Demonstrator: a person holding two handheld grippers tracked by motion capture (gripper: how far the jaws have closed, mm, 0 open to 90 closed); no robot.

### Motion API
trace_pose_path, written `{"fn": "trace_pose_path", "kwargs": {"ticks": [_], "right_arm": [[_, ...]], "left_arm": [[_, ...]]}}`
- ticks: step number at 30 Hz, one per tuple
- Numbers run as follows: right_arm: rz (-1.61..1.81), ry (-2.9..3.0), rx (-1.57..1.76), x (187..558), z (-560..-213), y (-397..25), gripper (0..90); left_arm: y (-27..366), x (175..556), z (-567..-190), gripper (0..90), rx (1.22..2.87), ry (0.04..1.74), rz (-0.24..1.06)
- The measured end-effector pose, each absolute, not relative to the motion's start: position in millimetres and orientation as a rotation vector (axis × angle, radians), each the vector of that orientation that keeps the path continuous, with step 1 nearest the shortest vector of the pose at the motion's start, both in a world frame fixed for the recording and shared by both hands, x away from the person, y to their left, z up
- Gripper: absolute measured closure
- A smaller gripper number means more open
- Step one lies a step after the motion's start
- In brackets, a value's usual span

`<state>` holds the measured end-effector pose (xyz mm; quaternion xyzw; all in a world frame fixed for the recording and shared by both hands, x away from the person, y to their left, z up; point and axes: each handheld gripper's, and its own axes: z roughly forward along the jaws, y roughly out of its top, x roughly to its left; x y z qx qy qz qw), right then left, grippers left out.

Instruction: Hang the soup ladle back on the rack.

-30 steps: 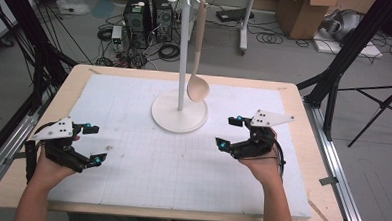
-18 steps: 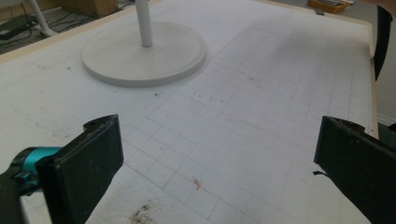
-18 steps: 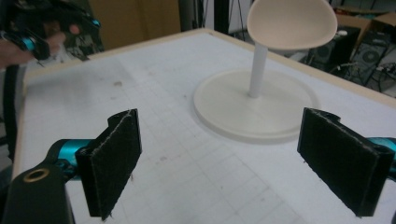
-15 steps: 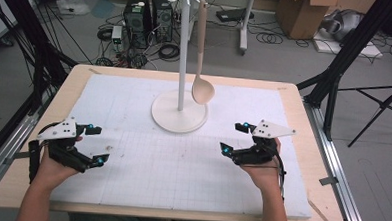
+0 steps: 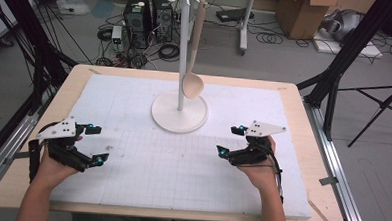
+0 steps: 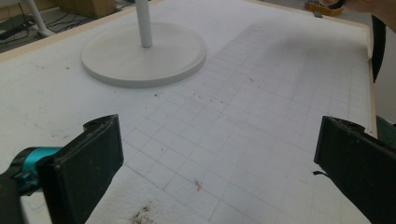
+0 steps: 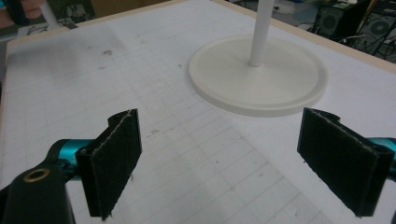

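A: Where do the two tools sit relative to the white stand (image 5: 179, 112)?

B: Take the stand as the marker. The left hand-held gripper (image 5: 95, 144) is well to the left of its round base and nearer the person, over the white gridded mat (image 5: 181, 175) that covers the counter (image 5: 303, 120). The right hand-held gripper (image 5: 231, 141) is to the right of the base and also nearer the person, closer to it than the left one.

A: How wide are they?

B: Both are spread wide. In the left gripper view the black pads (image 6: 88, 163) stand far apart with bare mat between them and nothing pinched; the stand's base (image 6: 144, 53) lies ahead, up and to the left. In the right gripper view the pads (image 7: 116, 158) are just as far apart, holding nothing, with the base (image 7: 257, 77) ahead between them and slightly right.

A: Do they touch anything?

B: I can't tell whether either rests on the mat or hangs just above it. Neither touches the stand.

A: And the spoon?

B: The wooden spoon (image 5: 193, 70) hangs from the hooks at the stand's top, beside the pole on its right, bowl down, just above the base and apart from both grippers.
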<state>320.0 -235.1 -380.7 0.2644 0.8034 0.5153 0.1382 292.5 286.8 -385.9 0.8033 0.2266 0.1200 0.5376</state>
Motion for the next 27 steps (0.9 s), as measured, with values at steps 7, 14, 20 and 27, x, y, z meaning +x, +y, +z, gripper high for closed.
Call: {"fn": "trace_pose_path", "kwargs": {"ticks": [7, 14, 20, 27], "right_arm": [[1.497, 2.322, 0.779, 319.5, -380.4, -238.0, 13.5], [1.492, 2.336, 0.781, 320.4, -381.4, -237.0, 13.6], [1.479, 2.351, 0.776, 320.8, -382.5, -234.9, 13.6], [1.476, 2.349, 0.77, 321.0, -382.5, -234.2, 13.7]], "left_arm": [[286.0, 293.7, -388.9, 1.7, 1.917, 0.538, 0.275], [285.4, 293.5, -387.5, 1.7, 1.914, 0.533, 0.28], [286.5, 292.7, -386.7, 1.7, 1.912, 0.538, 0.283], [286.1, 293.5, -387.1, 1.7, 1.913, 0.537, 0.283]]}}
